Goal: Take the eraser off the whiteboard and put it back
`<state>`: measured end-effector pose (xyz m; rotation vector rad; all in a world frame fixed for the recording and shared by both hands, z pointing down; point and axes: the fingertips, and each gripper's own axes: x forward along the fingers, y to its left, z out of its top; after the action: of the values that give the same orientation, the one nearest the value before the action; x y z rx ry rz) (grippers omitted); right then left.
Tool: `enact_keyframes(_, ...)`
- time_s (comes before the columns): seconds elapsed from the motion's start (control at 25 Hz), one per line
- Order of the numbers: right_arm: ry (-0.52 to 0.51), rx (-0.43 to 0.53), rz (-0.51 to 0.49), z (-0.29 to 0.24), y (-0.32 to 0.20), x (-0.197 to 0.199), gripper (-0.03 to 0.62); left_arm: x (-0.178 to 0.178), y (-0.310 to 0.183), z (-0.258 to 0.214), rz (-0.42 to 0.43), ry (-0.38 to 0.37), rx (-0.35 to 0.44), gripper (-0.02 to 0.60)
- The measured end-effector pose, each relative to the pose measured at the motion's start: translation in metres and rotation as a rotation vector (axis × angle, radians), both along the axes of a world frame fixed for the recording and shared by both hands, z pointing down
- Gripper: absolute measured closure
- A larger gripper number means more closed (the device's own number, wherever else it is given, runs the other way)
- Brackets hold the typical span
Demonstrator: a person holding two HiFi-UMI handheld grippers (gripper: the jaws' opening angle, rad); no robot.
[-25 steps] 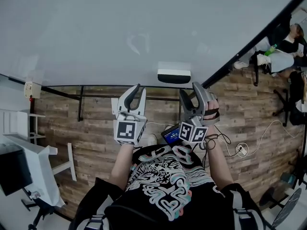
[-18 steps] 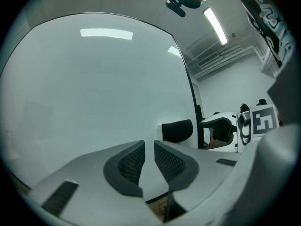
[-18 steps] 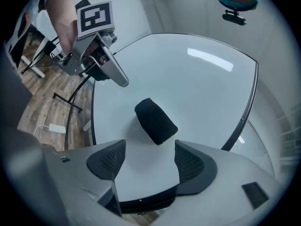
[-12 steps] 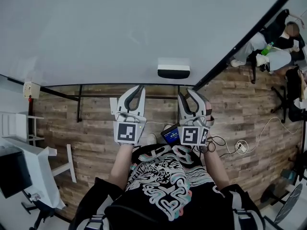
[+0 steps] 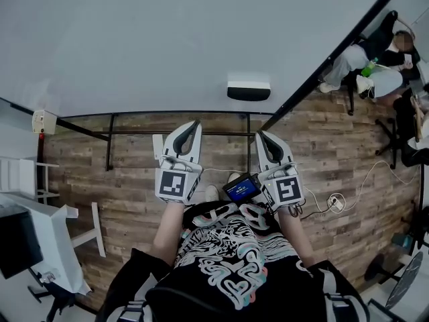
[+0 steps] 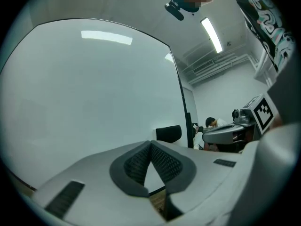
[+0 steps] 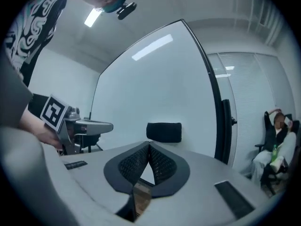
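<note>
1. My left gripper [image 5: 195,123] was pressed together, empty.
2. My right gripper [image 5: 261,135] had just closed, nothing between its jaws.
3. The eraser [image 5: 249,90] sat on the whiteboard [image 5: 167,39], apart from both.

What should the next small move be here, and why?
Probably open the right hand-held gripper and reach for the eraser: its jaws have just closed on nothing, short of the eraser, which sits on the whiteboard straight ahead of it.

The eraser [image 5: 249,90] sits on the whiteboard [image 5: 167,39], apart from and beyond the left gripper [image 5: 195,123] and right gripper [image 5: 260,134], nearer the right.
</note>
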<state>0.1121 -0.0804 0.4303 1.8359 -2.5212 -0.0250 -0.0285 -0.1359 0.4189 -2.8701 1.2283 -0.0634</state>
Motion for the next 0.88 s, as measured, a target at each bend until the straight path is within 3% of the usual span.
enact_keyframes(0.24, -0.161, -0.032, 0.034, -0.001, 0.022, 0.000, 0.589, -0.012, 0.018, 0.005, 0.020, -0.024, -0.006, 0.565)
enact_keyframes(0.4, -0.212, -0.099, 0.088, 0.005, 0.034, 0.002, 0.589, -0.021, 0.027, 0.003, -0.002, -0.039, 0.034, 0.563)
enact_keyframes(0.64, -0.198, -0.097, 0.109, 0.002, 0.052, -0.003, 0.589, -0.029, 0.044, 0.005, -0.005, 0.018, -0.012, 0.565)
enact_keyframes(0.88, -0.220, -0.103, 0.107, 0.004, 0.055, 0.010, 0.589, -0.026, 0.049, 0.002, -0.045, -0.004, -0.001, 0.565)
